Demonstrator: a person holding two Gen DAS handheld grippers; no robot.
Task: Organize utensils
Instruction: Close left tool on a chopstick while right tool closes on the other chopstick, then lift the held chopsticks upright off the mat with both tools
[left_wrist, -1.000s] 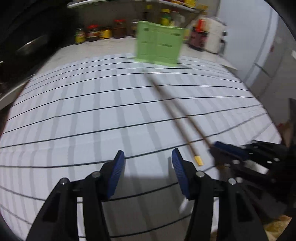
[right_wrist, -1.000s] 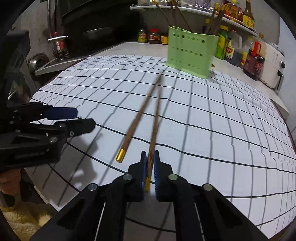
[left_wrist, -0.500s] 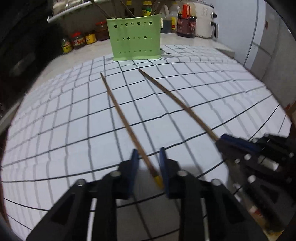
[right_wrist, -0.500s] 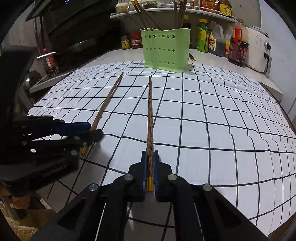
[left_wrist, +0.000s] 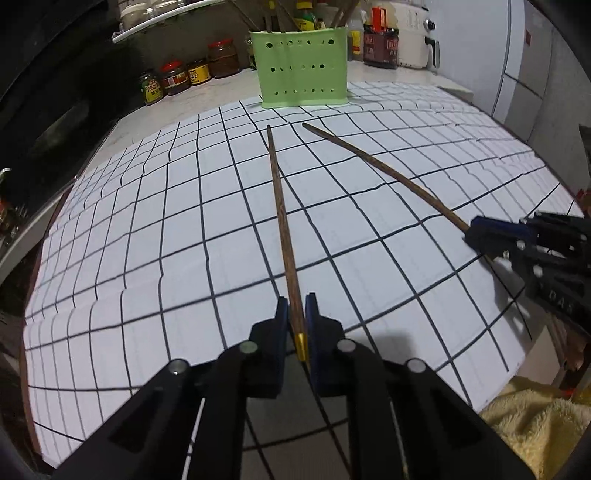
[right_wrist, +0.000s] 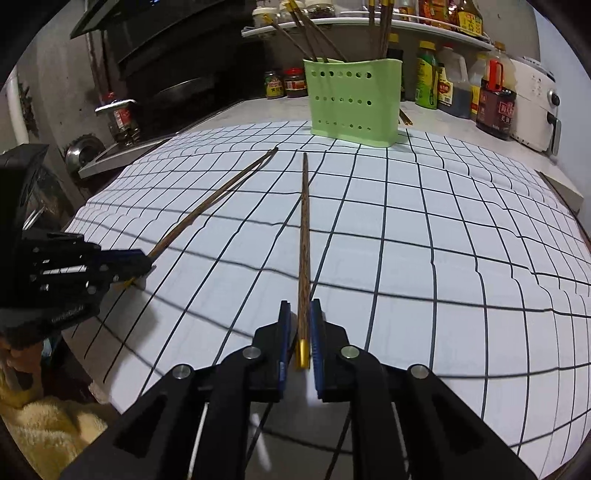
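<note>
**Two wooden chopsticks on the gridded table, one at each gripper**

Item 1, left: left chopstick (left_wrist: 282, 229). Lies on the checked cloth (left_wrist: 147, 258) covering the table, long axis running near to far, narrow tip toward the green holder (left_wrist: 303, 68), gold-capped butt nearest. The left gripper (left_wrist: 296, 328) has just been closing; its fingers (left_wrist: 281, 317) are drawn in almost fully and clamp the shaft just above the gold cap.

Item 2, right: right chopstick (right_wrist: 304, 240). Same lie, tip toward the green holder (right_wrist: 356, 99), gold butt near; its tip sits just beside the other's, so the pair spreads apart toward the near edge. The right gripper (right_wrist: 298, 332) has just been easing open; its fingers (right_wrist: 315, 325) stand narrowly apart either side of the butt end, a sliver of gap visible, so the stick lies between them without being pinched.

Handling, judged: light, rigid, slender, smooth-finished, likely to pivot or slip if pinched off-centre. Best taken at the thicker end above the cap, square across the shaft.

Destination, far centre: holder stands upright at the cloth's far edge, already carrying several chopsticks.
</note>
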